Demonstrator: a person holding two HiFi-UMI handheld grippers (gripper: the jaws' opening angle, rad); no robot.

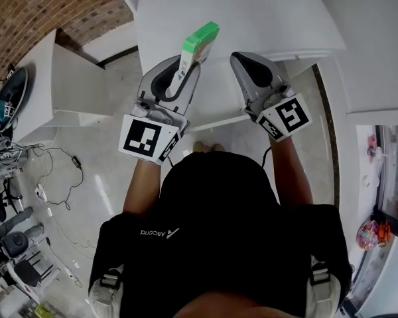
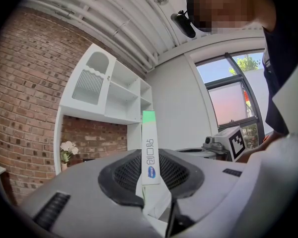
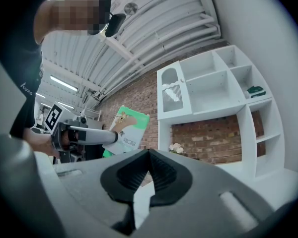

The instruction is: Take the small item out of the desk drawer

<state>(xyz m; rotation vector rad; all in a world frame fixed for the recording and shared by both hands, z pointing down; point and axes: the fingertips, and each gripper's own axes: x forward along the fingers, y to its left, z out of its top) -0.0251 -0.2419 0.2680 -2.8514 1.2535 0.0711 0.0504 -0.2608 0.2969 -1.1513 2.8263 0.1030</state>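
A small flat box [image 1: 200, 42], white with a green end, stands up out of my left gripper [image 1: 186, 68], which is shut on its lower part. In the left gripper view the box [image 2: 150, 155] rises edge-on from between the dark pads. My right gripper [image 1: 241, 59] hovers just right of it above the white desk [image 1: 265, 18], its jaws shut with nothing between them. The right gripper view shows the box [image 3: 126, 128] face-on in the left gripper [image 3: 87, 136], off to the left of my right gripper [image 3: 148, 155]. No drawer is in view.
A white shelf unit [image 3: 213, 93] stands against a brick wall [image 2: 25, 98], with a small bunch of flowers [image 2: 67, 150] below it. Left of the desk are a white cabinet [image 1: 66, 85] and loose cables [image 1: 53, 171] on the floor. A window [image 2: 233, 98] lies to the right.
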